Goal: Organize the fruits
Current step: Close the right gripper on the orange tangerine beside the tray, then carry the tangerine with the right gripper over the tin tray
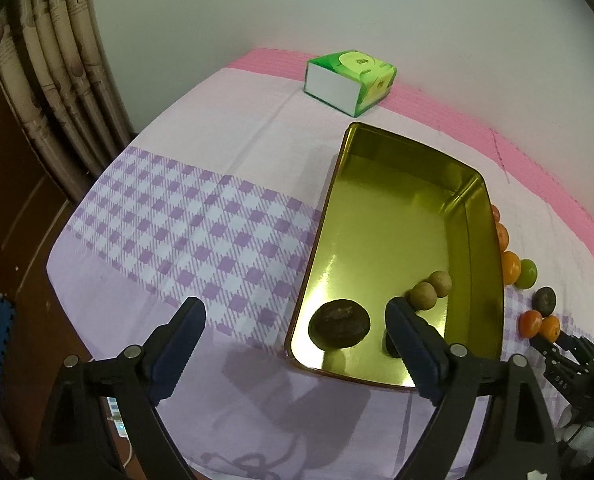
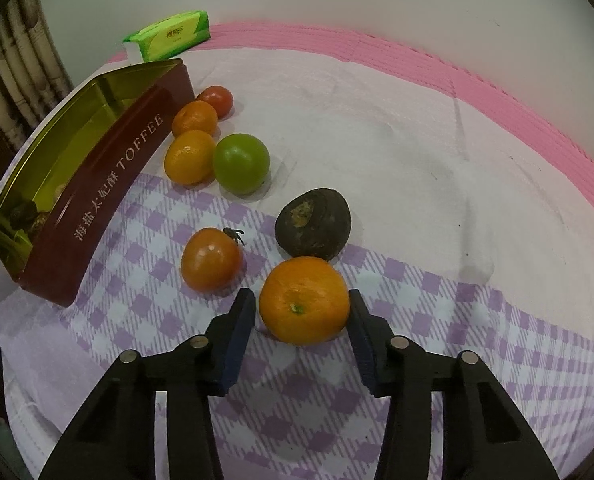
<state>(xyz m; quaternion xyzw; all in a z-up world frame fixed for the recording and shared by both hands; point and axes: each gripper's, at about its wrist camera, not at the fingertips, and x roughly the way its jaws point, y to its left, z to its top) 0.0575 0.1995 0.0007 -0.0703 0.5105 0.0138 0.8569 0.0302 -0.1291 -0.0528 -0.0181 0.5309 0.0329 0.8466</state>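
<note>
Between the dark blue pads of the right gripper [image 2: 301, 310] a round orange mandarin [image 2: 304, 300] is seen resting on the lilac checked cloth of the desk [image 2: 437, 152]; the pad on the right of the picture touches its skin, while a thin gap seems to remain at the other pad, so a firm pinch cannot be confirmed. Just beyond the gripper a dark brown, rough-skinned round fruit [image 2: 313, 229] is placed, touching the mandarin. Ahead and to the left an orange-red tomato [image 2: 211, 258] with a dry stalk is found. Farther ahead, a smooth green round fruit [image 2: 241, 163] is set against two more orange mandarins [image 2: 190, 156], with a small red tomato [image 2: 216, 100] behind them. To the far left, the dark red rectangular toffee tin with a gold interior [image 2: 109, 184] is seen. A green tissue pack [image 2: 169, 35] is laid beyond it, near the pink edge.

Under the left gripper [image 1: 295, 312] the near end of the same tin [image 1: 377, 232] is viewed from above. Its jaws are spread wide and nothing is gripped. Between the fingers, inside the tin, a dark brown wrinkled fruit [image 1: 339, 323] is lying. Just beyond the finger on the right of the picture, two small tan round fruits [image 1: 431, 290] are seen touching each other.
</note>
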